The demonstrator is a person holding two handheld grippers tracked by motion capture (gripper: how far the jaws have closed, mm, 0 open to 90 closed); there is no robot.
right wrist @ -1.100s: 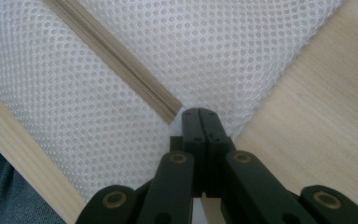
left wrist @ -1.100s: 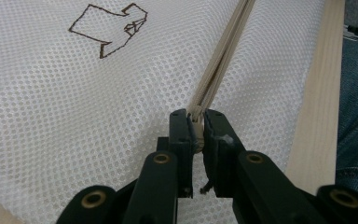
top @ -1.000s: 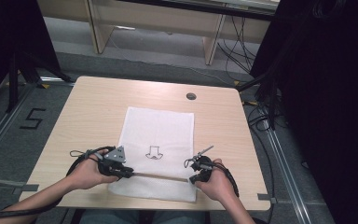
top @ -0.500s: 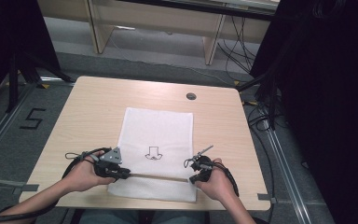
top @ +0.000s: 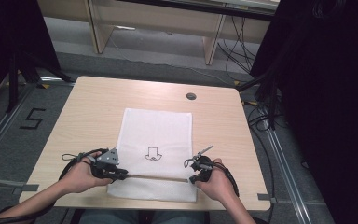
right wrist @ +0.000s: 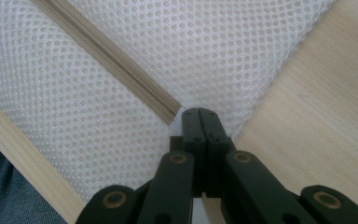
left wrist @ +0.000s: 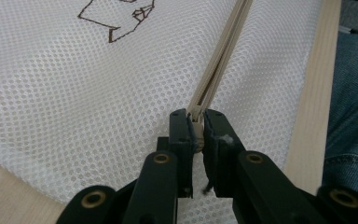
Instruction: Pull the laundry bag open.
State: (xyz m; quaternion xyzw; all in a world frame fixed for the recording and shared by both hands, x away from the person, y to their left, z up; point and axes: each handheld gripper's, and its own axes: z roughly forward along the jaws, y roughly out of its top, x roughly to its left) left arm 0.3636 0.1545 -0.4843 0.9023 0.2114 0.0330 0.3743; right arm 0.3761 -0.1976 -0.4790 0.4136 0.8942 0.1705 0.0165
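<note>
Left gripper (top: 121,176) shifted left w/ zipper pull (left wrist: 196,122) pinched; right gripper (top: 192,177) clamped on mesh bag (top: 156,135).

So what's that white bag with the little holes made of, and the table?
The white bag looks like soft mesh fabric, woven full of tiny holes, with a beige zipper. The table looks like pale wood or laminate: matte, with faint grain.
</note>
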